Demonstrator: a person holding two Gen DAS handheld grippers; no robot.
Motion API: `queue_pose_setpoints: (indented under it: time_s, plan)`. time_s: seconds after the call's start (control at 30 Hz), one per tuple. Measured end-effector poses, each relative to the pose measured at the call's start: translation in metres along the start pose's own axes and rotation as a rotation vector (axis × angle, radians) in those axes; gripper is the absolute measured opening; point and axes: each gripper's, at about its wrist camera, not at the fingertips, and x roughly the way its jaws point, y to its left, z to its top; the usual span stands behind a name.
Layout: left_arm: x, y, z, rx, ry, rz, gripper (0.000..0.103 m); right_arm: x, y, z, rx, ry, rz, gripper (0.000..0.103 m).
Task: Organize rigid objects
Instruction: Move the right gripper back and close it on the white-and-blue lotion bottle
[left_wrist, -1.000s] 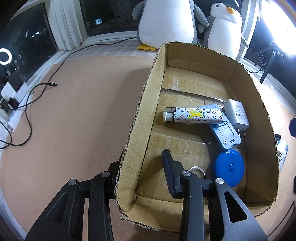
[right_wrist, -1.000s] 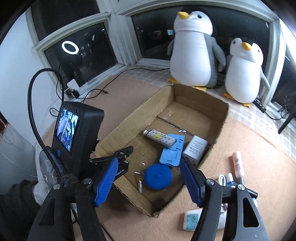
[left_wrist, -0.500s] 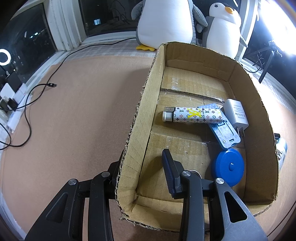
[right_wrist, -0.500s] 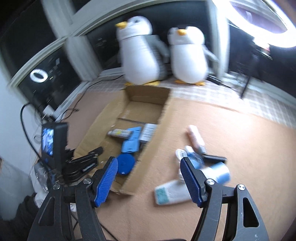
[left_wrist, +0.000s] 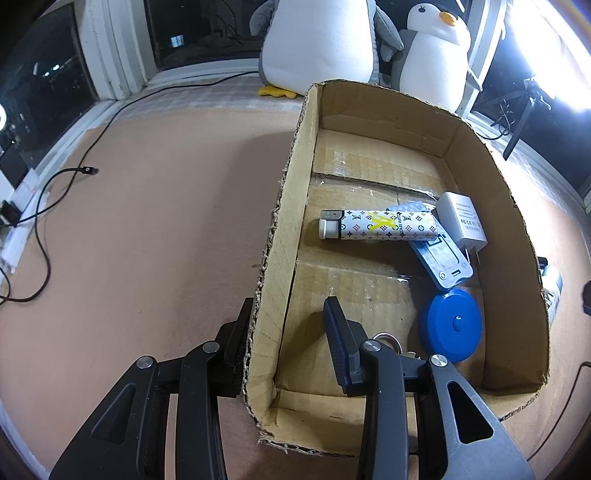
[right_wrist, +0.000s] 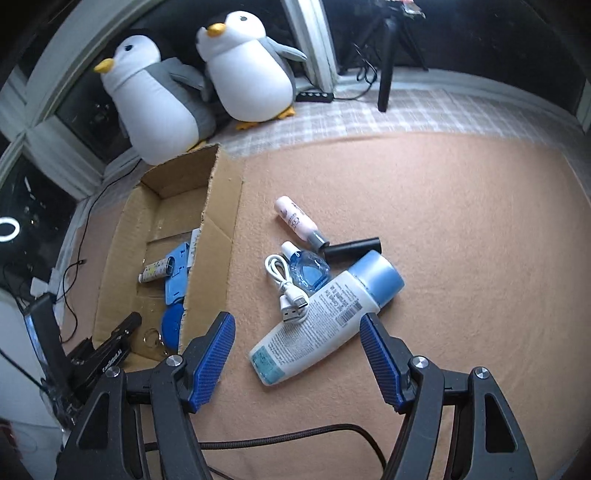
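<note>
My left gripper (left_wrist: 289, 303) straddles the near left wall of the cardboard box (left_wrist: 280, 206), one finger outside and one inside, shut on that wall. Inside the box lie a patterned lighter (left_wrist: 380, 229), a blue case (left_wrist: 443, 258), a white charger (left_wrist: 463, 221), a blue round tape measure (left_wrist: 452, 325) and a key ring (left_wrist: 386, 338). My right gripper (right_wrist: 295, 319) hangs open above a pile on the mat right of the box (right_wrist: 214, 236). The pile holds a white bottle with a blue cap (right_wrist: 325, 317), a white USB cable (right_wrist: 284, 284), a small blue bottle (right_wrist: 308, 271), a pink tube (right_wrist: 297, 221) and a black cylinder (right_wrist: 352, 247).
Two penguin plush toys (right_wrist: 207, 85) sit behind the box by the window. A tripod leg (right_wrist: 386, 74) and a power strip (right_wrist: 314, 96) stand at the back. Black cables (left_wrist: 40, 221) trail over the mat at the left, and a braided cable (right_wrist: 332, 432) crosses near my right gripper.
The right gripper has swung and rolled away from the box, so that it now faces the pile on the mat. The left gripper has kept its hold on the box wall.
</note>
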Motion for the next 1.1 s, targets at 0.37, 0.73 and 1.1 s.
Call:
queue_pose_setpoints:
  time_s: [0.37,0.73,1.1]
  plan:
    - [0.001,0.008,-0.002,-0.011,-0.004,-0.06,0.035,0.032,0.009,-0.008,0.037,0.077,-0.104,0.066]
    - [0.002,0.012,-0.001,-0.024,-0.005,-0.089,0.035,0.056,0.027,-0.007,-0.054,0.107,-0.23,0.066]
    - [0.002,0.014,-0.002,-0.028,-0.004,-0.092,0.035,0.061,0.004,-0.006,-0.08,0.142,-0.261,0.066]
